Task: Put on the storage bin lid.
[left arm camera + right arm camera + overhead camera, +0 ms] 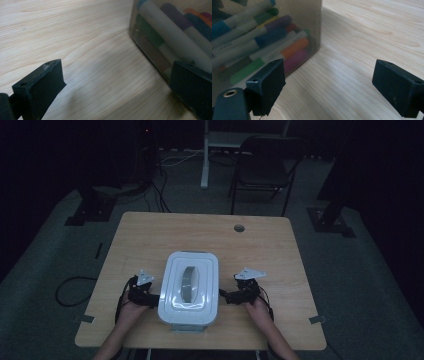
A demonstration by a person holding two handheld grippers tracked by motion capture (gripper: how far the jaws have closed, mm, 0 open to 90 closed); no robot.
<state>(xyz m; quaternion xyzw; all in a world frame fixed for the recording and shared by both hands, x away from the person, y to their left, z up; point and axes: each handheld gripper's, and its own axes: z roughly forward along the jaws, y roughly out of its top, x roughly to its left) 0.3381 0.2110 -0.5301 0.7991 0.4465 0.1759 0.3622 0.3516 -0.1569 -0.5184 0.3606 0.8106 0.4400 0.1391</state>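
A clear box with a white lid point(189, 290) and a grey handle point(189, 282) sits at the front middle of the wooden table point(150, 235). Through its clear wall point(160, 37) point(312, 22) I see several coloured markers point(274, 37) lying inside. My left gripper point(150, 299) point(115, 87) stands open against the box's left side, one jaw close to the wall. At the box's right side my right gripper point(226, 296) point(332, 87) is open too, with bare table between its jaws. Neither holds anything.
The table has a round cable hole point(239, 228) at the back. Behind the table stand a dark chair point(265, 165) and a white post point(205, 155). Black stand bases point(90, 210) point(330, 217) and cables point(75, 290) lie on the floor.
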